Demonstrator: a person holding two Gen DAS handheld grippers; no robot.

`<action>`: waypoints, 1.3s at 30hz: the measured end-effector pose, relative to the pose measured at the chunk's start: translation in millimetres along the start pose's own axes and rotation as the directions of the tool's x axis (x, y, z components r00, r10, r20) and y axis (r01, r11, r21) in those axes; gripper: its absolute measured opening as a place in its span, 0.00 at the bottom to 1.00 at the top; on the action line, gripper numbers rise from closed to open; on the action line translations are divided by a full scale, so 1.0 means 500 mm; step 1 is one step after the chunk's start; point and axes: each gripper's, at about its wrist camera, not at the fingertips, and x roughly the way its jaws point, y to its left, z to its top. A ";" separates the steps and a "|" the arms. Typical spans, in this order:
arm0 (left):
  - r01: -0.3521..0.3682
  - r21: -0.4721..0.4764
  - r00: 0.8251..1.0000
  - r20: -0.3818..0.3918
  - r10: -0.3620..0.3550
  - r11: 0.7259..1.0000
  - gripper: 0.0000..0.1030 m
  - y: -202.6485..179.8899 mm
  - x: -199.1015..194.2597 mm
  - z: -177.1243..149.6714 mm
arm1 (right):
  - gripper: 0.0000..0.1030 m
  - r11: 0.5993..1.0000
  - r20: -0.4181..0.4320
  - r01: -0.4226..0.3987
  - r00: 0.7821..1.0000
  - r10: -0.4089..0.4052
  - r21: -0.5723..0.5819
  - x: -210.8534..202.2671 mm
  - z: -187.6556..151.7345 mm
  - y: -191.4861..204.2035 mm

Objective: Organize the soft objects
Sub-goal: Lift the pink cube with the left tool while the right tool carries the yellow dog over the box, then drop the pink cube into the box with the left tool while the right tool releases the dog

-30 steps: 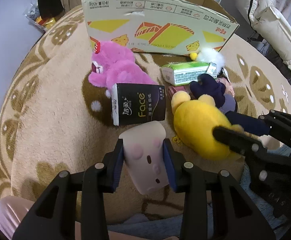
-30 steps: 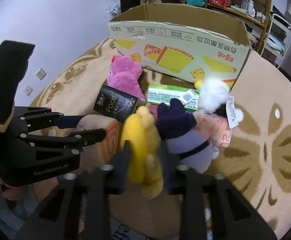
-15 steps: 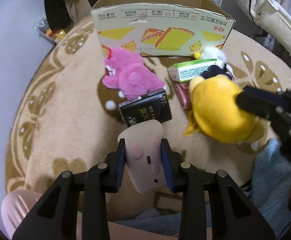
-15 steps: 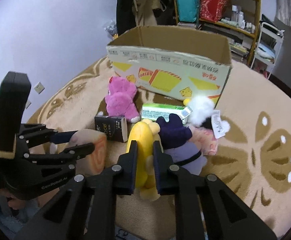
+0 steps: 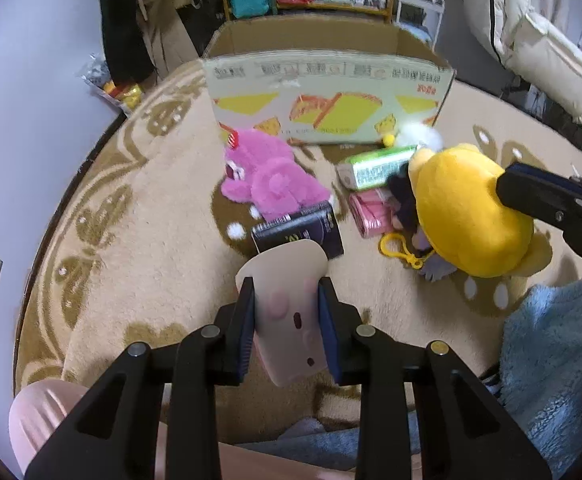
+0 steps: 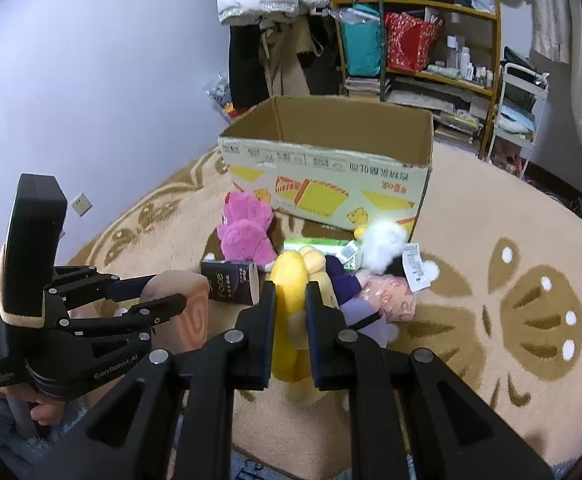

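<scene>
- Step in hand: both grippers carry a soft toy, likely bound for the box (image 6: 327, 176).
- Left gripper (image 5: 287, 316) is clamped on the pink roll toy (image 5: 287, 304), held above the rug (image 5: 131, 240).
- Right gripper (image 6: 291, 320) is clamped on the yellow plush (image 6: 291, 304), clear of the toy pile.
- Next move, as a judgement: swing each load over the box's open top, then part the jaws; mind the near wall.
- Left on the rug by the box: magenta bear (image 6: 243, 232), black tissue pack (image 6: 233, 282), green pack (image 5: 371, 164).
- Readable: "Face" on the black pack; "Gen Robot" on the left gripper body; the box print is too small to read.
</scene>
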 end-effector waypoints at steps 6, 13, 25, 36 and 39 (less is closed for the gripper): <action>0.003 -0.019 0.989 0.148 0.000 1.000 0.27 0.013 -0.054 0.012 | 0.13 1.000 0.062 -0.017 0.998 0.018 -0.014 -0.026 0.004 0.005; -0.033 -0.053 0.972 0.229 0.044 0.998 0.27 0.037 -0.085 0.028 | 0.13 1.000 0.097 0.013 0.995 -0.015 0.020 -0.043 0.015 -0.009; -0.044 -0.029 0.959 0.280 0.050 0.999 0.27 0.055 -0.086 0.105 | 0.10 0.996 0.206 0.036 0.977 -0.051 0.075 -0.090 0.085 -0.057; -0.072 -0.006 0.920 0.387 0.069 0.997 0.27 0.056 -0.102 0.241 | 0.08 0.999 0.287 0.029 0.957 -0.034 0.023 -0.084 0.198 -0.063; -0.071 -0.014 0.909 0.410 0.070 0.997 0.27 0.060 -0.105 0.285 | 0.08 0.999 0.306 0.035 0.951 -0.040 0.020 -0.073 0.236 -0.068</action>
